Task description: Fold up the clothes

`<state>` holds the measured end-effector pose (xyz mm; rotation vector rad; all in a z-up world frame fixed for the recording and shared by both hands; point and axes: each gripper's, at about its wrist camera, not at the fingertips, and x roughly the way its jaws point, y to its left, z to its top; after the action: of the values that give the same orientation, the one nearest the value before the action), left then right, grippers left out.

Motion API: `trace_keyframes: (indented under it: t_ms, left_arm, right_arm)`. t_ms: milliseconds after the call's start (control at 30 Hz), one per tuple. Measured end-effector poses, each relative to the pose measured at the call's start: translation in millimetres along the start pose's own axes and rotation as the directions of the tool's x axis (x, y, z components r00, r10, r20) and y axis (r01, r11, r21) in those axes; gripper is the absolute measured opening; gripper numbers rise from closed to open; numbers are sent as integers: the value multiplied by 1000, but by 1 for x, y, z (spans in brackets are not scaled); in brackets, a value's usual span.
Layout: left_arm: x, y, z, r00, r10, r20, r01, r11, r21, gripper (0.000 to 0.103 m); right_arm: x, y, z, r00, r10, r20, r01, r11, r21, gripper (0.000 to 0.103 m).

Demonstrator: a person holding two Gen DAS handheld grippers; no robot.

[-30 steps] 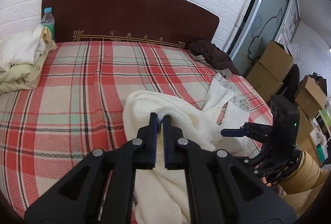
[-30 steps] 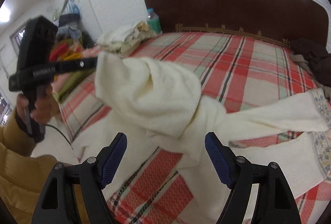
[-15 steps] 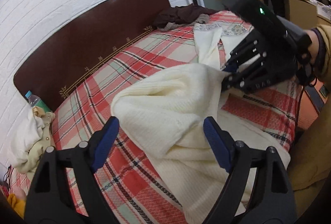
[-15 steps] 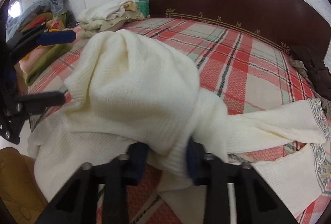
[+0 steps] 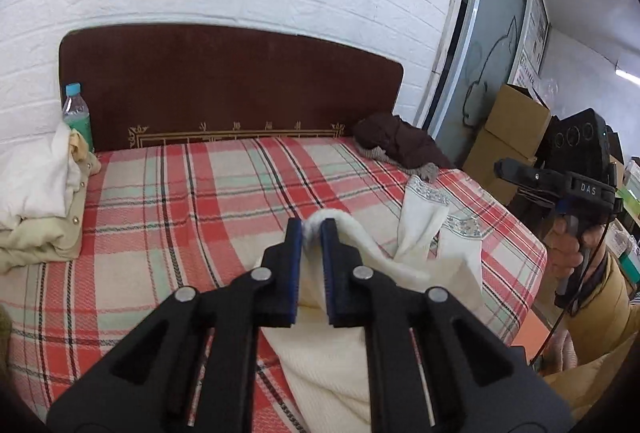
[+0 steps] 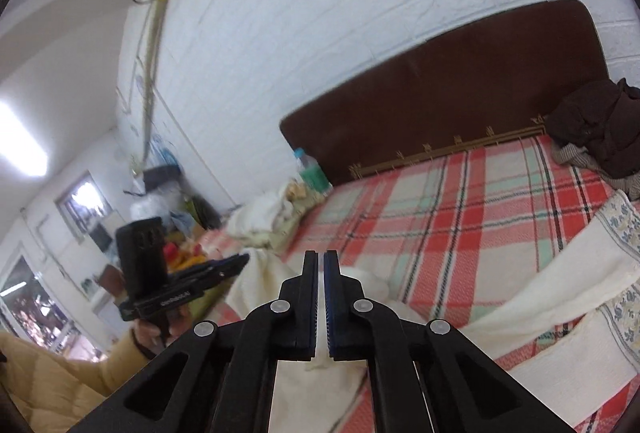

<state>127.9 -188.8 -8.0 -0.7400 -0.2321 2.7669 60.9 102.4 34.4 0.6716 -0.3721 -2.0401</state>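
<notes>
A cream knit sweater (image 5: 332, 361) lies at the near side of the red plaid bed (image 5: 192, 201). Its patterned sleeve cuffs (image 5: 428, 193) point toward the right. My left gripper (image 5: 311, 233) is shut on a fold of the sweater and holds it above the bed. My right gripper (image 6: 321, 265) is shut on another part of the sweater (image 6: 304, 385), which hangs down below it. The sleeves (image 6: 568, 281) trail across the bed at the right in the right wrist view. Each gripper shows in the other's view, the right one (image 5: 560, 177) and the left one (image 6: 208, 269).
A pile of cream clothes (image 5: 36, 205) and a water bottle (image 5: 78, 117) sit at the bed's left by the dark headboard (image 5: 232, 93). A dark brown garment (image 5: 400, 145) lies at the far right corner. Cardboard boxes (image 5: 512, 129) stand to the right of the bed.
My left gripper, open half a second ago, has shut on the sweater again. My right gripper has shut on it too and lifted, and both views have swung upward.
</notes>
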Motion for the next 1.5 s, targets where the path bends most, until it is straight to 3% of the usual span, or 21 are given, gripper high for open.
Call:
trace_keyframes:
  t_ms: [67,100,133,167,233,267,333,367,400,500,633,700,733,767,833,867,900,1033,1167,1400,1500]
  left_arm:
    - [2,0,-2,1000,11,-13,-11,1000,9,7]
    - [4,0,-3,1000,16,-20,-16,1000,13,7]
    - [5,0,-3,999,21,-27,-21,1000,17,6]
    - [7,0,-7,999,22,-42,-21,999,25,7]
    - [12,0,-16,997,22,-72,-20,999,40,7]
    - [14,0,-20,996,23,-87,-19,999,47,14]
    - [17,-2,-28,994,33,-105,-25,997,74,52]
    - [16,-5,-33,994,48,-93,-39,994,100,84]
    - [15,-8,-37,995,76,-72,-65,988,136,94]
    - [17,-23,-47,991,120,-52,-100,951,293,94]
    - [40,-32,-64,979,140,-151,-60,896,440,94]
    - [56,-26,-71,965,145,-220,-37,902,431,94]
    - [61,-22,-73,960,129,-248,-19,914,405,94]
    - [65,-17,-73,957,114,-268,-6,929,371,92]
    - [71,-7,-72,949,91,-302,6,953,304,62]
    - [74,-3,-71,945,84,-316,5,962,272,24]
    - [76,4,-67,940,88,-330,-9,972,234,12]
    - [60,10,-38,969,-9,-246,36,994,104,11]
    - [39,9,-2,985,-103,-137,105,994,11,10]
    - [21,11,58,978,-207,-27,205,976,-68,10]
    - [6,10,80,973,-228,38,230,971,-73,4]
  right_arm:
    - [0,11,4,990,-139,-4,138,985,-104,8]
    - [7,14,1,980,-192,-50,181,970,-164,11]
    - [15,19,-8,969,-227,-102,200,954,-223,30]
    - [24,23,-19,954,-261,-150,212,936,-280,54]
    - [45,36,-51,917,-316,-242,197,889,-413,73]
    - [55,40,-68,896,-349,-274,192,862,-469,74]
    - [74,41,-96,851,-418,-319,193,812,-550,74]
    - [82,39,-106,835,-441,-329,194,796,-573,74]
    - [89,37,-115,823,-458,-336,197,784,-589,74]
    - [103,30,-129,819,-475,-322,207,767,-607,74]
    - [116,15,-124,835,-461,-299,229,786,-574,74]
    - [126,6,-118,839,-442,-317,233,818,-525,72]
    - [131,-1,-114,842,-422,-337,229,844,-486,59]
    - [133,-7,-108,851,-381,-360,210,877,-432,33]
    - [129,-15,-96,878,-321,-355,197,919,-342,15]
    - [123,-16,-88,896,-287,-338,187,936,-300,11]
    - [115,-17,-78,915,-252,-317,172,951,-258,10]
    - [84,-8,-40,963,-154,-223,115,977,-180,9]
    - [61,14,7,984,-136,-118,111,974,-199,8]
    - [41,36,86,991,-131,41,137,961,-242,8]
    - [34,48,104,989,-120,81,138,953,-269,8]
